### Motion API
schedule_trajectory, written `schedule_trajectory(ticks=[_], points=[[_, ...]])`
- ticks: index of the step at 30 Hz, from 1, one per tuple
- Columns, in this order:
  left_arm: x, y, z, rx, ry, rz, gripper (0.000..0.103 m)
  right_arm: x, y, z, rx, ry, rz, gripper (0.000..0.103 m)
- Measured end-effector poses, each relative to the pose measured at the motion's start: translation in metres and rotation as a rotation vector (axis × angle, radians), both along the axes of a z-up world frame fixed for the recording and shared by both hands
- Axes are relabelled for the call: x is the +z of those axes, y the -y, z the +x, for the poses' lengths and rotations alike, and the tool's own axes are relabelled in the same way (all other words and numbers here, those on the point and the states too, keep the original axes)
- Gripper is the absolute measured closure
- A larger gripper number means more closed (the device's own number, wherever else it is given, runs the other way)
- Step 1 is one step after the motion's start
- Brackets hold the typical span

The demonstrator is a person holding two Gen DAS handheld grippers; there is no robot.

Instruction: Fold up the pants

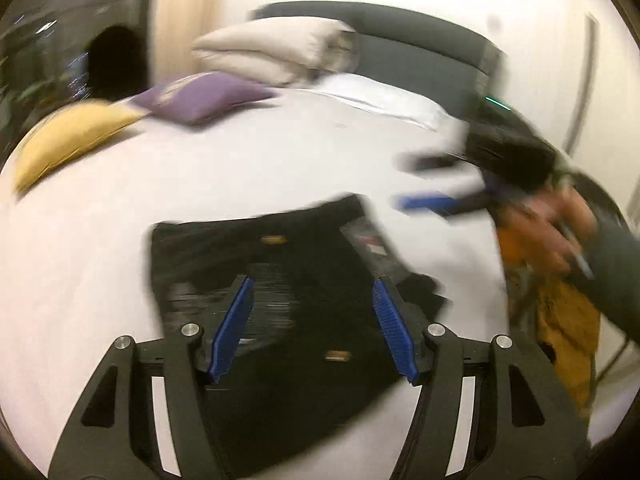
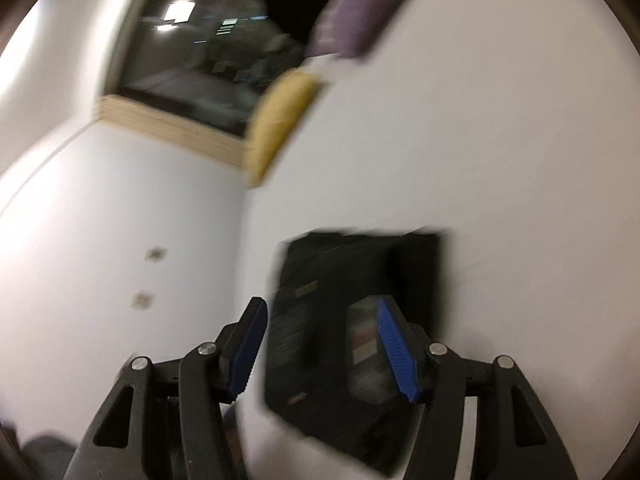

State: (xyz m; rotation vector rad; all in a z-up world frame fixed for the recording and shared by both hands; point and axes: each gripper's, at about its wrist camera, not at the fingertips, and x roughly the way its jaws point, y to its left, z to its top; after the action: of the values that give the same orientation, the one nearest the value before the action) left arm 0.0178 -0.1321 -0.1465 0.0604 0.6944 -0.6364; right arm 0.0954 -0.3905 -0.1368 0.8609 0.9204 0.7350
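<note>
Black pants, folded into a compact rectangle, lie flat on the white bed; small tan tags and a label patch show on the dark cloth, though motion blur hides finer detail. Left gripper: fingers spread wide above the pants, holding nothing. Right gripper: fingers likewise spread, apparently empty, over the pants' near edge.

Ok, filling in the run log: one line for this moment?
pants: folded, on bed | left gripper: open, empty | right gripper: open, empty | views blurred
</note>
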Motion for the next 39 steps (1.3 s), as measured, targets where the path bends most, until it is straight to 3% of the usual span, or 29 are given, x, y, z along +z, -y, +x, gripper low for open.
schedule_trajectory(ticks=[3, 5, 7, 8, 9, 10, 12, 14, 17, 20, 21, 23, 24, 26, 27, 29, 31, 32, 37, 39], points=[[-0.019, -0.019, 0.018, 0.040, -0.046, 0.010, 0.042, -0.018, -0.027, -0.015, 0.062, -0.020, 0.029, 0.042], [-0.038, -0.020, 0.027, 0.024, -0.108, 0.045, 0.042, -0.059, -0.044, -0.017, 0.079, -0.139, -0.029, 0.042], [-0.061, -0.017, 0.033, 0.013, -0.184, 0.078, 0.042, -0.090, -0.042, -0.019, 0.054, -0.193, -0.098, 0.081], [-0.074, -0.017, 0.033, 0.014, -0.196, 0.099, 0.043, -0.097, -0.037, -0.020, 0.031, -0.210, -0.087, 0.103], [-0.077, -0.020, 0.029, 0.016, -0.168, 0.084, 0.042, -0.105, -0.029, -0.021, 0.017, -0.228, -0.013, 0.103], [-0.076, -0.021, 0.028, 0.016, -0.166, 0.078, 0.042, -0.106, -0.025, -0.023, 0.010, -0.229, -0.001, 0.103], [-0.069, -0.024, 0.030, 0.014, -0.179, 0.065, 0.042, -0.091, -0.025, -0.028, 0.025, -0.199, -0.072, 0.103], [-0.057, -0.031, 0.032, 0.009, -0.167, 0.033, 0.042, -0.071, -0.025, -0.032, 0.049, -0.183, -0.118, 0.096], [-0.034, -0.041, 0.036, 0.021, -0.118, -0.011, 0.042, -0.035, -0.035, -0.037, 0.104, -0.085, -0.093, 0.080], [-0.027, -0.041, 0.055, 0.028, -0.114, -0.013, 0.042, -0.015, -0.063, -0.039, 0.189, -0.004, -0.060, 0.045], [-0.029, -0.037, 0.054, 0.025, -0.114, -0.002, 0.042, -0.023, -0.073, -0.042, 0.221, -0.009, -0.068, 0.041], [-0.048, -0.025, 0.066, 0.011, -0.178, 0.070, 0.042, -0.066, -0.084, -0.043, 0.266, -0.127, -0.184, 0.041], [-0.063, -0.019, 0.071, -0.002, -0.234, 0.091, 0.042, -0.083, -0.083, -0.044, 0.263, -0.173, -0.202, 0.065], [-0.067, -0.024, 0.072, -0.002, -0.244, 0.056, 0.042, -0.099, -0.065, -0.047, 0.207, -0.225, -0.158, 0.099], [-0.063, -0.027, 0.073, -0.004, -0.249, 0.048, 0.042, -0.096, -0.056, -0.051, 0.192, -0.230, -0.155, 0.101], [-0.046, -0.030, 0.077, -0.014, -0.218, 0.029, 0.042, -0.076, -0.052, -0.054, 0.206, -0.173, -0.177, 0.094], [-0.032, -0.031, 0.089, -0.019, -0.178, 0.022, 0.042, -0.054, -0.054, -0.046, 0.198, -0.106, -0.161, 0.067], [-0.029, -0.030, 0.096, -0.018, -0.173, 0.019, 0.042, -0.045, -0.051, -0.042, 0.180, -0.074, -0.150, 0.048], [-0.028, -0.018, 0.140, -0.010, -0.181, 0.045, 0.042, -0.009, -0.057, 0.014, 0.134, 0.072, -0.030, 0.045], [-0.043, -0.015, 0.158, 0.007, -0.236, 0.067, 0.042, -0.022, -0.056, 0.039, 0.077, 0.041, -0.062, 0.036]])
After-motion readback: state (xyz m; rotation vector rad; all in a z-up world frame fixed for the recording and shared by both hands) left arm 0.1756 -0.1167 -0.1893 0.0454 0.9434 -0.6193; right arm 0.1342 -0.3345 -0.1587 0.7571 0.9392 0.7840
